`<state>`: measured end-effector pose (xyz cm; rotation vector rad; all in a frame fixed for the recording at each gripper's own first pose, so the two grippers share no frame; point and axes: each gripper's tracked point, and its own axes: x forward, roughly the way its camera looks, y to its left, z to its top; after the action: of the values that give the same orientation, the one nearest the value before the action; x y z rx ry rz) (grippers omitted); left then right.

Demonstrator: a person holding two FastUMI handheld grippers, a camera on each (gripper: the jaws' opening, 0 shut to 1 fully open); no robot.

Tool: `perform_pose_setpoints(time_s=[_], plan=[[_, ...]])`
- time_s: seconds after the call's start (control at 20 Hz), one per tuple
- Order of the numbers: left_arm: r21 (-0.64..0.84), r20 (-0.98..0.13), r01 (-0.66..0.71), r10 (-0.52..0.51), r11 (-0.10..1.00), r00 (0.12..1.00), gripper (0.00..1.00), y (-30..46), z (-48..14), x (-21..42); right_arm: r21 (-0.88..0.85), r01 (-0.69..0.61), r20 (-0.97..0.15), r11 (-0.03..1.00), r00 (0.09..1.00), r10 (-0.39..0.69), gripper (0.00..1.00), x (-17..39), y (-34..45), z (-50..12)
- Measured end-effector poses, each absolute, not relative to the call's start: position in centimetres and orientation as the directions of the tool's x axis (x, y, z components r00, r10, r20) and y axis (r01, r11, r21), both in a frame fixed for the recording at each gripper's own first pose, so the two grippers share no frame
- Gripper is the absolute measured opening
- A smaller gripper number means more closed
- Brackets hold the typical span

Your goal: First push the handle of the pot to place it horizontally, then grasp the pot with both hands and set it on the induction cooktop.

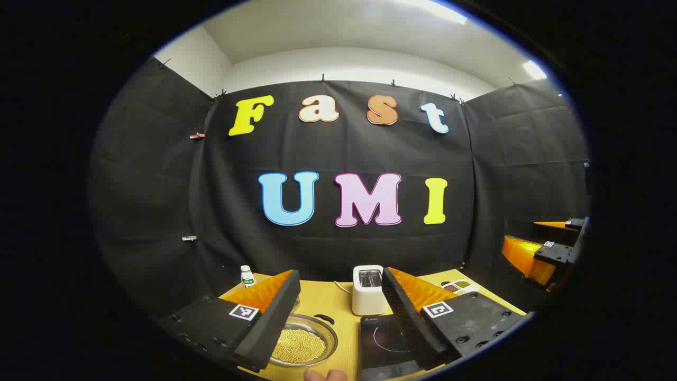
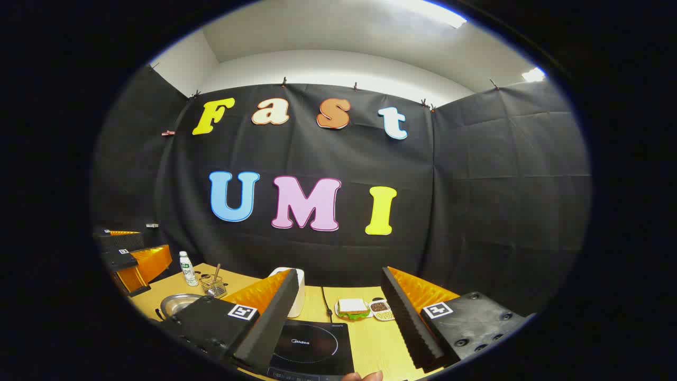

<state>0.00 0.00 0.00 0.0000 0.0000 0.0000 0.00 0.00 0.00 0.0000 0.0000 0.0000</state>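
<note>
A steel pot (image 1: 301,344) with yellow beans in it sits on the wooden table, partly behind the left finger of my left gripper (image 1: 341,275). Its dark handle (image 1: 323,319) lies at the rim's far right side. The black induction cooktop (image 1: 383,344) lies just right of the pot. My left gripper hovers open above both, with nothing between its fingers. In the right gripper view the cooktop (image 2: 312,346) lies below my open right gripper (image 2: 340,275), and the pot (image 2: 180,304) sits farther left. The left gripper (image 2: 132,259) hangs at that view's left edge.
A white toaster (image 1: 367,291) stands behind the cooktop, its cord trailing left. A small bottle (image 2: 185,268) and a wire basket (image 2: 211,288) stand at the back left. A sandwich plate (image 2: 353,308) and small dishes (image 2: 382,309) lie right of the toaster. A fingertip (image 1: 325,374) shows at the bottom edge.
</note>
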Motion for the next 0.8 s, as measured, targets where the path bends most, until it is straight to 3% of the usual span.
perform_pose_setpoints(time_s=[0.8], plan=[[0.008, 0.009, 0.006, -0.006, 1.000, 1.000, 0.96, -0.79, 0.19, 0.00, 0.010, 0.011, 0.001, 1.000, 1.000, -0.011, 0.98, 0.12, -0.59, 0.05]])
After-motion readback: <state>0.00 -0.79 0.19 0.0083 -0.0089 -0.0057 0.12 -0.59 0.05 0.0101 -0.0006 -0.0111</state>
